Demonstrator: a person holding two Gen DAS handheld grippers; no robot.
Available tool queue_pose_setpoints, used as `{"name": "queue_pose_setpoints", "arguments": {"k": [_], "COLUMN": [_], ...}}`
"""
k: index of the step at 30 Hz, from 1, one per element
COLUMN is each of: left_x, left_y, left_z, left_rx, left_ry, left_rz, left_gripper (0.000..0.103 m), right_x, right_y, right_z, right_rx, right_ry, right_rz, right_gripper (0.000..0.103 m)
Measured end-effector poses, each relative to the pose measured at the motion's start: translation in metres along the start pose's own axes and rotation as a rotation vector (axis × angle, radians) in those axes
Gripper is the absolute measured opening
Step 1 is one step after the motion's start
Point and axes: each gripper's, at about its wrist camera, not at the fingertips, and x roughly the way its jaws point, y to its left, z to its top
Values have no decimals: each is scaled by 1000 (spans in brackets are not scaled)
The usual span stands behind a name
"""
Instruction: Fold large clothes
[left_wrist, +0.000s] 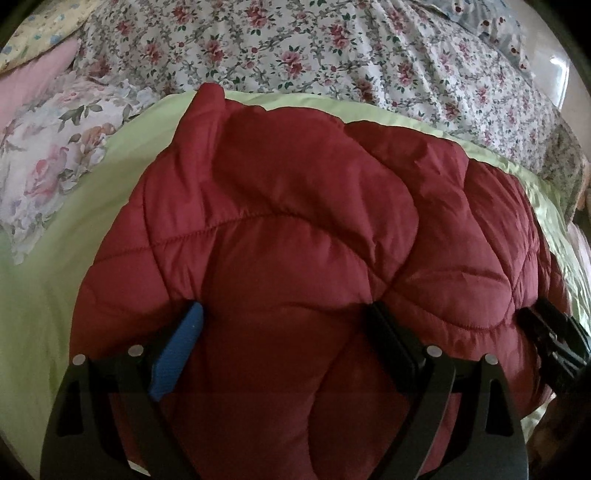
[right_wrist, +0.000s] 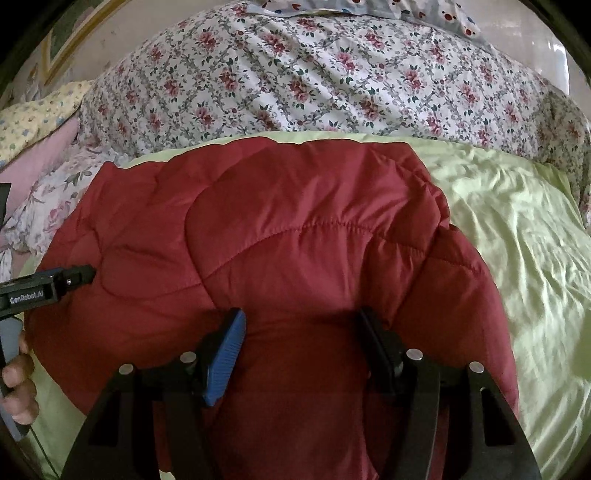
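- Jacket (left_wrist: 295, 236): a dark red quilted puffer, bunched on the pale green sheet (right_wrist: 517, 236) of a bed, with a floral duvet (right_wrist: 314, 81) beyond it.
- Left gripper (left_wrist: 288, 332) has its fingers spread wide, with a thick roll of the jacket's near edge bulging between them; the blue pad (left_wrist: 177, 354) touches the fabric, but I cannot tell whether it truly squeezes.
- Right gripper (right_wrist: 299, 339) is likewise splayed around a fat fold of the same near edge, just beside the other tool.
- Step in hand, as I judge it: both tools are taking hold of the near hem for a fold away from the person.
- Next move probably calls for closing firmly on the padding, then lifting both sides evenly forward, since slick puffy cloth could slip out.
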Motion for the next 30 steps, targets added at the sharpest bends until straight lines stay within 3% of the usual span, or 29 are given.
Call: {"name": "queue_pose_setpoints", "arguments": {"k": [8, 14, 30], "left_x": [2, 1, -3], "left_y": [-2, 0, 0], "left_z": [1, 1, 3], "left_rx": [23, 24, 10], "left_ry": [-16, -21, -17], "left_rz": [-6, -10, -32], "left_gripper": [95, 95, 96], "right_x": [-10, -25, 6], "right_y": [2, 22, 9], "right_z": [11, 25, 23], "right_rx": [40, -5, 24], "right_ry": [31, 8, 75], "right_rz": [4, 34, -17], "right_gripper": [65, 65, 68]}}
